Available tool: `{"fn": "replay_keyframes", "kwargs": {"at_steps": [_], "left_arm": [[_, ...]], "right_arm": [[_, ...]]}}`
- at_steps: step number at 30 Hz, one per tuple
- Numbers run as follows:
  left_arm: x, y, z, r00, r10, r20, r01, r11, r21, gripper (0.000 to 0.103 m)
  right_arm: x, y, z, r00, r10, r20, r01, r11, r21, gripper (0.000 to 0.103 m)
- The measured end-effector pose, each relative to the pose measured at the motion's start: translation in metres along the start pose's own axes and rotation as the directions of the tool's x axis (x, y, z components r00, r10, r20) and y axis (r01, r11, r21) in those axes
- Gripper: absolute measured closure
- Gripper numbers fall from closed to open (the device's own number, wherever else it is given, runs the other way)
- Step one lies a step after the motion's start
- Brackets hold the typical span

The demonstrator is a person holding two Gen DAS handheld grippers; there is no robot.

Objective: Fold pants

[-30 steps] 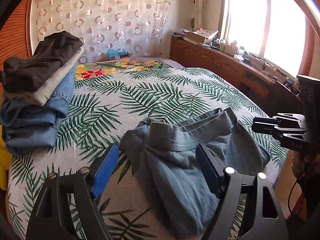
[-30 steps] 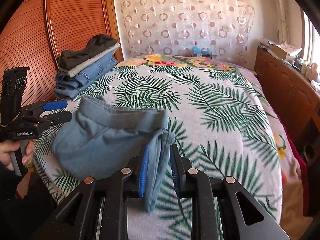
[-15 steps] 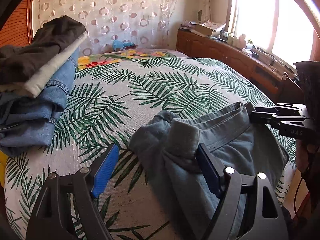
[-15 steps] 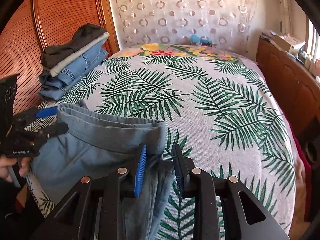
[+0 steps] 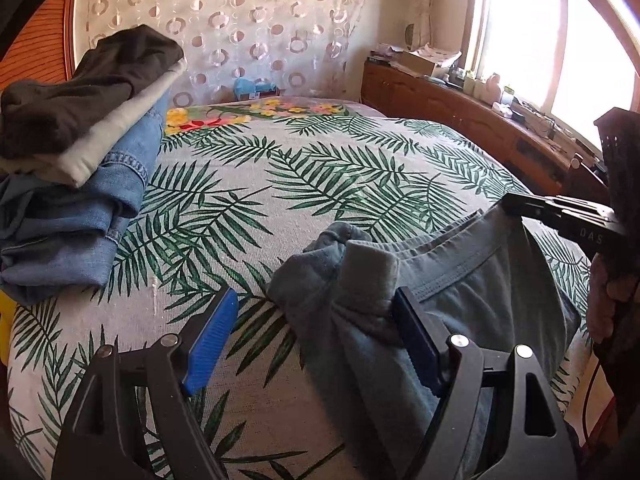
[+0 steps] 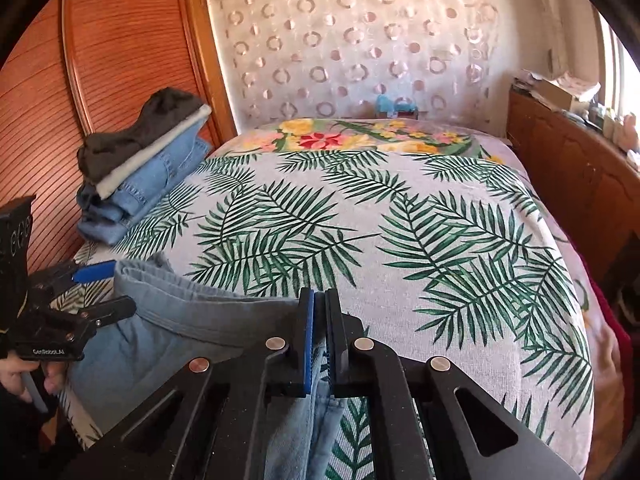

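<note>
at the near edge of the bed point(image 6: 460, 208), your pants point(image 5: 472, 288) lie with the ribbed waistband stretched left to right, soft grey-blue cloth bunched into a rounded lump at its left end and the rest hanging off the edge toward you. your left gripper point(image 5: 312, 336) stands wide open with that lump against its right finger only, while your right gripper point(image 6: 319, 336) is clamped tight on the waistband's right end. the stack of folded clothes point(image 6: 140, 168) sits at the bed's far left, and flat palm-print cover lies open beyond the waistband.
</note>
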State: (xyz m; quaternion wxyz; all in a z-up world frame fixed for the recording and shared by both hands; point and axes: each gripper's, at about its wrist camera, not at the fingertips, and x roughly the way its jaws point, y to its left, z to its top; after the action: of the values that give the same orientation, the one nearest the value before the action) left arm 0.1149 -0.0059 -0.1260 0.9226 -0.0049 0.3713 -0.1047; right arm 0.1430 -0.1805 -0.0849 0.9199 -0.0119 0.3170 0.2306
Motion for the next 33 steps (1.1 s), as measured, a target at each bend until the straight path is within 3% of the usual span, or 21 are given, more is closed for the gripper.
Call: {"fn": "replay_keyframes", "kwargs": {"at_steps": [7, 12, 14, 15, 24, 31, 33], "left_arm": [[0.006, 0.003, 0.000, 0.999, -0.012, -0.038, 0.011, 1.000, -0.019, 0.023], [0.009, 0.004, -0.001, 0.998, -0.021, -0.058, 0.019, 0.999, -0.026, 0.023], [0.010, 0.004, -0.001, 0.998, -0.024, -0.062, 0.022, 0.999, -0.027, 0.023], [0.011, 0.004, -0.001, 0.998, -0.026, -0.063, 0.024, 0.999, -0.028, 0.023], [0.011, 0.004, -0.001, 0.997, -0.031, -0.065, 0.029, 0.999, -0.031, 0.023], [0.012, 0.005, -0.002, 0.997, -0.032, -0.064, 0.030, 0.999, -0.032, 0.023], [0.011, 0.005, -0.002, 0.997, -0.032, -0.064, 0.030, 0.999, -0.032, 0.023]], "right_arm": [[-0.001, 0.005, -0.005, 0.999, -0.025, -0.034, 0.025, 1.000, -0.009, 0.098], [-0.013, 0.006, -0.008, 0.996, -0.054, -0.074, 0.052, 0.998, -0.029, 0.076], [-0.017, 0.006, -0.012, 0.995, -0.049, -0.088, 0.047, 0.998, -0.028, 0.054], [-0.019, 0.006, -0.015, 0.995, -0.037, -0.095, 0.035, 0.999, -0.024, 0.051], [-0.010, 0.010, -0.027, 0.991, -0.024, -0.134, 0.023, 1.000, -0.012, 0.050], [-0.010, 0.020, -0.031, 0.991, -0.065, -0.120, 0.061, 0.997, -0.040, 0.051], [-0.010, 0.018, -0.033, 0.992, -0.058, -0.110, 0.056, 0.998, -0.023, 0.056]]}}
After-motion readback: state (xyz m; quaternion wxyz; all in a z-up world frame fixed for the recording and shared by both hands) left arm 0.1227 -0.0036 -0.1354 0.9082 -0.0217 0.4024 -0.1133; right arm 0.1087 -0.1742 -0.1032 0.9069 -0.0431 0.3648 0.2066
